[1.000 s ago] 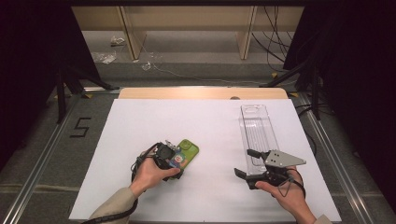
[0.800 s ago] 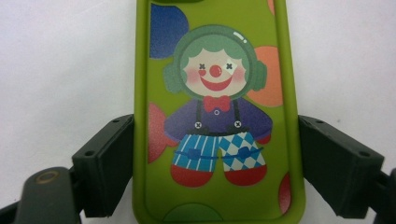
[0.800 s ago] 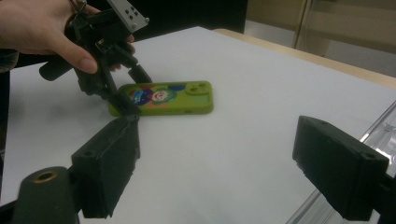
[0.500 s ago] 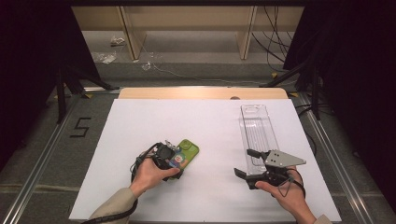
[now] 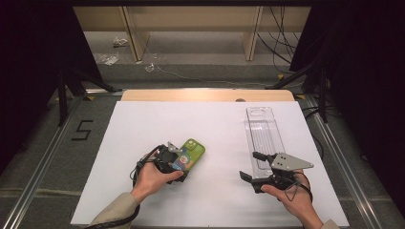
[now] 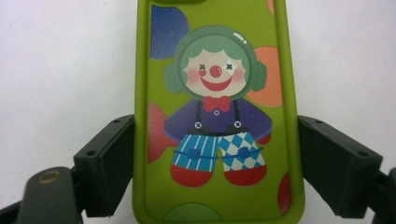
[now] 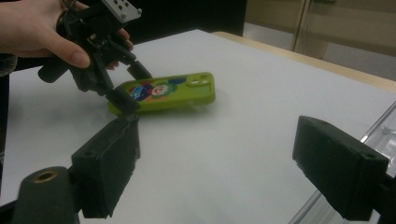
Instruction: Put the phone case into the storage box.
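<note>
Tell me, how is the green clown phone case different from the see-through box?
The phone case is green with a clown picture; the clear box is colourless and see-through. The case sits between the left gripper's jaws; nothing sits between the right gripper's jaws beside the box. Both lie on the white table.

Matt green rubbery phone case (image 6: 217, 116); clear glossy plastic tray (image 5: 263, 136); matt white tabletop (image 5: 210, 129).

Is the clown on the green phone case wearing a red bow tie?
Yes, the left gripper view shows the clown on the green phone case with a red bow tie just under its smiling face.
</note>
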